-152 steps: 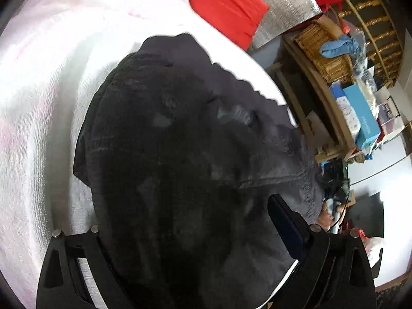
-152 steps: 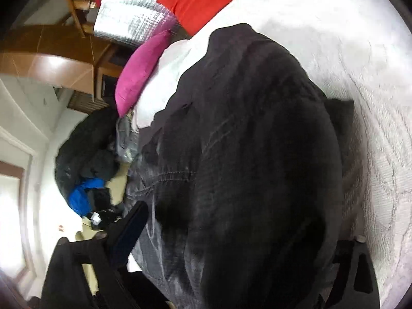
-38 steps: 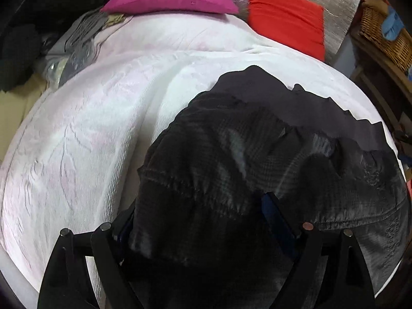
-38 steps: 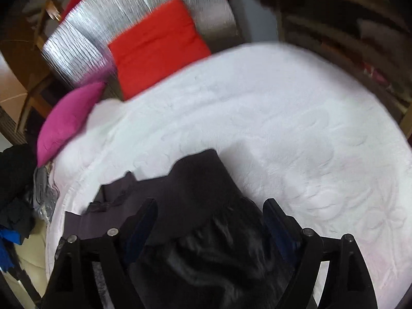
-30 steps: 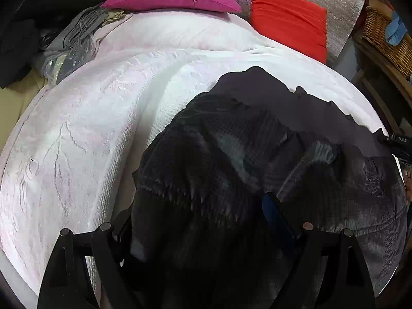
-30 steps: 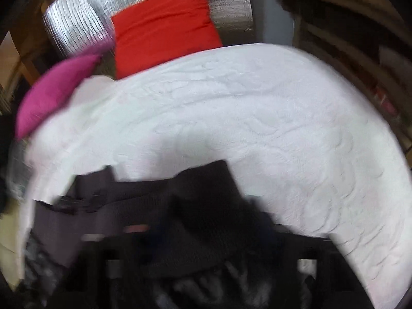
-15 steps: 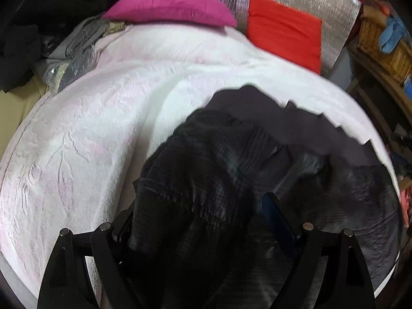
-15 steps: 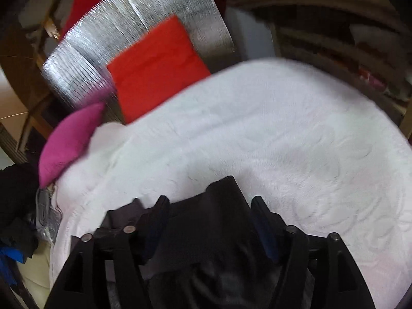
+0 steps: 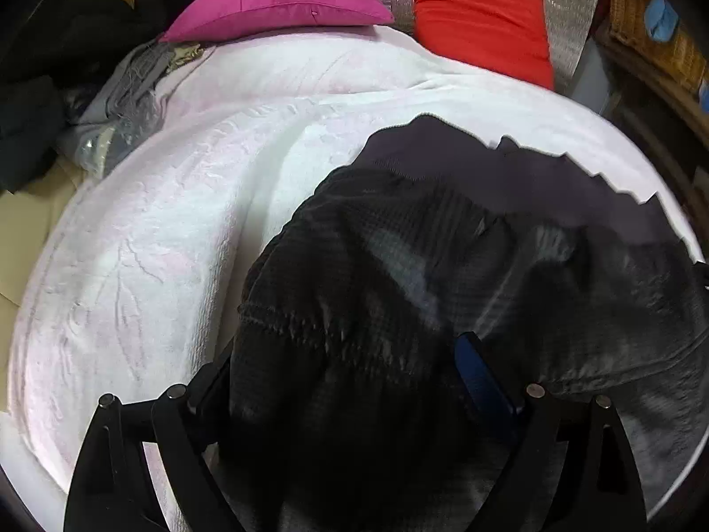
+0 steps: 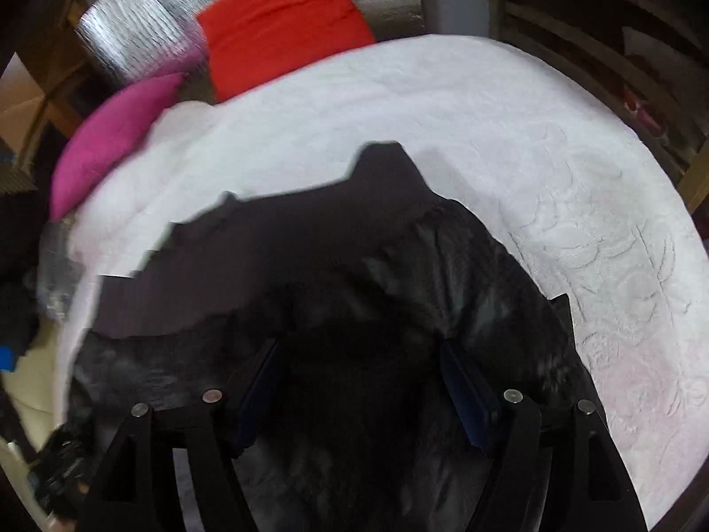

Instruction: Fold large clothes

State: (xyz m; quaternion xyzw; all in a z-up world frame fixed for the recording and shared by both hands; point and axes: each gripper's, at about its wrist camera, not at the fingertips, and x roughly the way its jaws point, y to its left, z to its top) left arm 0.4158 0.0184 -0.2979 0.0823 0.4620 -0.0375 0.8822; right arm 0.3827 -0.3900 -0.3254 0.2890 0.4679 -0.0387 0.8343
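The dark garment [image 9: 443, 275] lies bunched on the near right of the white bed [image 9: 177, 221] — soft, limp, fairly bulky, likely to sag and slide on its shiny lining. Best taken at a hem or corner, both layers together. The left gripper [image 9: 350, 381] stands wide with cloth heaped between its jaws; whether it pinches, I cannot tell. The right gripper [image 10: 359, 377] has just been opening — jaws spread, cloth between them unpressed. Near edges are cut off.
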